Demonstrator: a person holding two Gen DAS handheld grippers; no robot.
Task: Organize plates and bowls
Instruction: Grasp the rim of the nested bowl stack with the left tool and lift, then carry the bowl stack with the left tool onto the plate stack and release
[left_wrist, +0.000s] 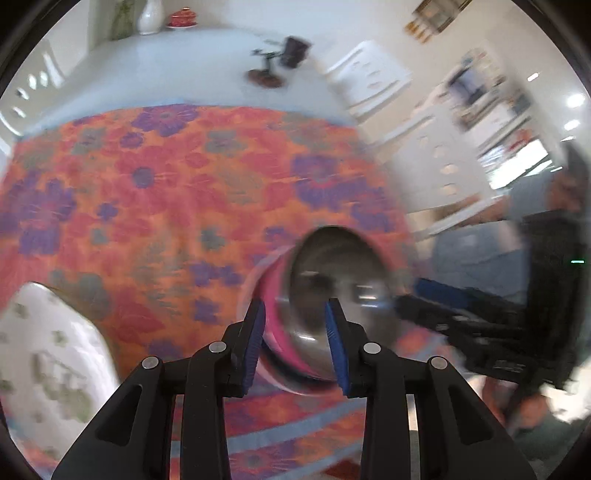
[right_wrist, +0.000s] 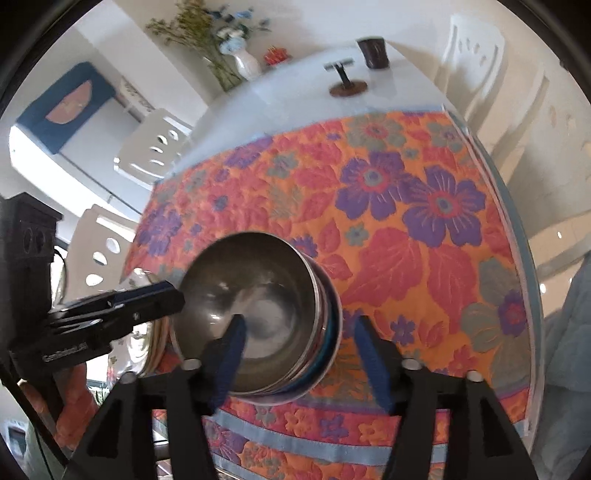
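A steel bowl (left_wrist: 340, 273) sits nested on top of a stack of coloured bowls (left_wrist: 275, 314) on the floral cloth. My left gripper (left_wrist: 295, 325) is open, its blue pads either side of the stack's near rim. In the right wrist view the same steel bowl (right_wrist: 251, 306) tops the stack (right_wrist: 328, 332). My right gripper (right_wrist: 299, 339) is open, one pad inside the bowl and one outside its rim. The left gripper (right_wrist: 147, 299) shows there at the bowl's left edge. White floral plates (left_wrist: 48, 354) lie at the lower left and also show in the right wrist view (right_wrist: 142, 332).
The orange and purple floral cloth (right_wrist: 406, 229) covers the near table. Beyond it are a dark cup (right_wrist: 373, 53), a small stand (right_wrist: 347, 83), a white vase with flowers (right_wrist: 245, 62) and a red dish (right_wrist: 275, 55). White chairs (right_wrist: 151, 151) stand around the table.
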